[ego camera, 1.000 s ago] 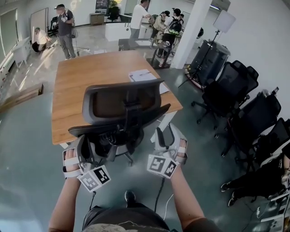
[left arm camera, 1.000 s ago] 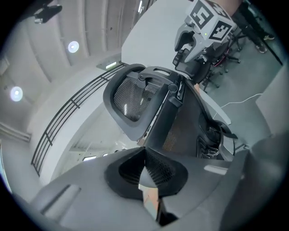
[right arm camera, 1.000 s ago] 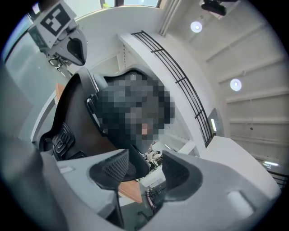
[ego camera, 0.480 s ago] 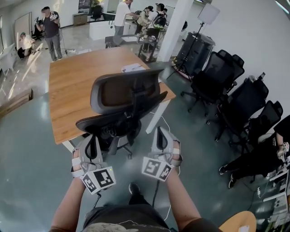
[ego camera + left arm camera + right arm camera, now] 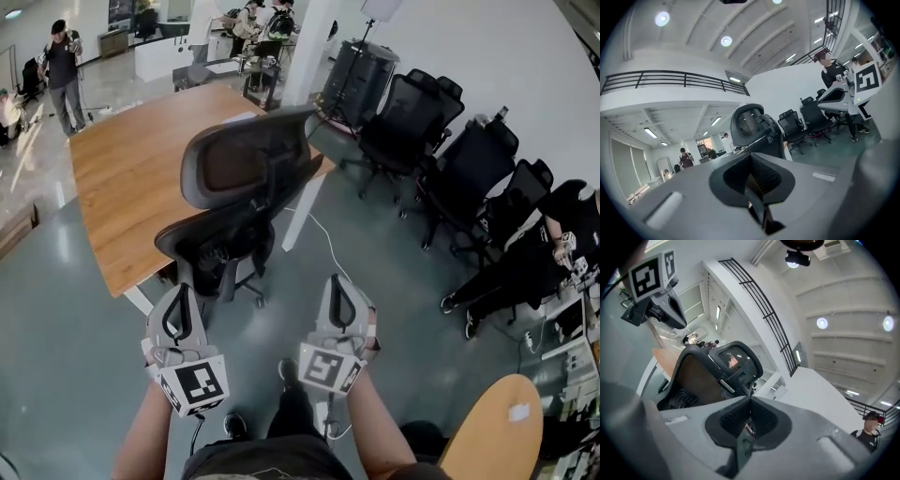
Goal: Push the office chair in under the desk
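Chair (image 5: 239,187) at desk (image 5: 122,187) corner, wheels mostly hidden under seat | L gripper (image 5: 179,292) jaws together, empty | R gripper (image 5: 336,281) same | both short of chair, not touching.

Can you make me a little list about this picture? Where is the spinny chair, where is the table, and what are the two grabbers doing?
chair: black office chair, at the near edge of the desk, its back toward the person
table: wooden desk, behind the chair
seat under the table: cannot tell how far
left: left gripper, jaws together, empty, apart from the chair
right: right gripper, jaws together, empty, apart from the chair
nearby: more black chairs in a row by the wall on the right
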The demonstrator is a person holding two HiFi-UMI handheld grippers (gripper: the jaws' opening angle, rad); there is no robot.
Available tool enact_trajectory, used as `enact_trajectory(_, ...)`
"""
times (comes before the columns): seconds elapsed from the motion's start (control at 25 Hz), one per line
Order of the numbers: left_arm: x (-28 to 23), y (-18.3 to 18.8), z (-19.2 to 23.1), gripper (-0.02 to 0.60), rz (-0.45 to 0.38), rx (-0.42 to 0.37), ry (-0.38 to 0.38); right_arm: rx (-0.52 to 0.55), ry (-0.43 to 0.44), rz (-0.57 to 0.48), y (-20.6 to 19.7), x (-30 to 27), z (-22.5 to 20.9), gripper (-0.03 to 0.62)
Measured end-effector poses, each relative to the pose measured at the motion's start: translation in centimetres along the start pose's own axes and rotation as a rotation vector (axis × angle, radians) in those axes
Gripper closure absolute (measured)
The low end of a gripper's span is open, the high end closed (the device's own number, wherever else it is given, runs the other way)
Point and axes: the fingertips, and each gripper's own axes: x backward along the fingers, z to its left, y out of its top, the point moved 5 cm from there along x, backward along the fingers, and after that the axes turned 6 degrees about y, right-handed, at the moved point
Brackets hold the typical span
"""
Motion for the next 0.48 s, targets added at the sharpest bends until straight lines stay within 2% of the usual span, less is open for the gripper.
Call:
enact_trajectory(0.28,2.0,0.0,-1.1,0.565,-0.007,0.041,-0.103,-0.041,-0.024,0.071,0.7,5.3,0.7,0.603)
enact_trajectory(0.48,3.5,0.6,-3.2,0.565,-0.04,0.0,-0.161,-0.075,-0.034,0.092,0.2,7.2,0.4,0.603)
